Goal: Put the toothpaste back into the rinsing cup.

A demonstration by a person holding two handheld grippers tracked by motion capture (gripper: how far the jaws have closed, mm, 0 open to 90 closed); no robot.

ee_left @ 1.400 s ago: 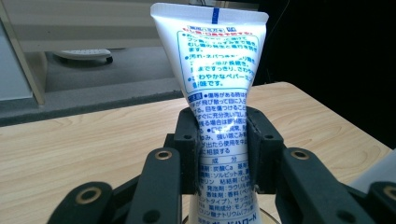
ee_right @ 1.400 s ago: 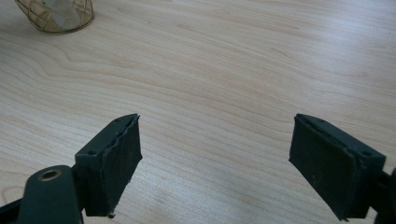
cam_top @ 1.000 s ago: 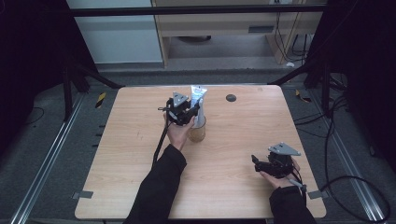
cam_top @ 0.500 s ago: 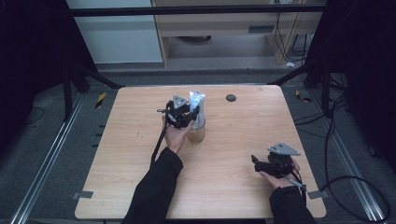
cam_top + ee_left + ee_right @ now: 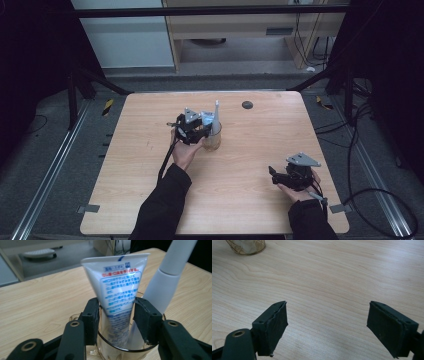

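A white toothpaste tube point(image 5: 117, 280) with blue and red print stands upright in a clear glass point(image 5: 105, 340). A white toothbrush handle point(image 5: 165, 277) leans in the glass beside it. My left gripper point(image 5: 116, 307) straddles the tube just above the rim. Its jaws have just been opening and now stand slightly off the tube's sides. In the high view the left gripper point(image 5: 201, 129) sits left of the glass point(image 5: 212, 142), with the tube point(image 5: 206, 118) and handle point(image 5: 216, 112) sticking up. My right gripper point(image 5: 272, 175) rests low at the front right, open and empty point(image 5: 327, 322).
The wooden table point(image 5: 150, 200) carries a small black round disc point(image 5: 247, 104) near its far edge. The glass point(image 5: 245, 246) shows at the top left of the right gripper view. Bare wood lies between the two hands.
The toothpaste tube has come down from above the glass into it, carried by the left gripper. The right hand has stayed put.
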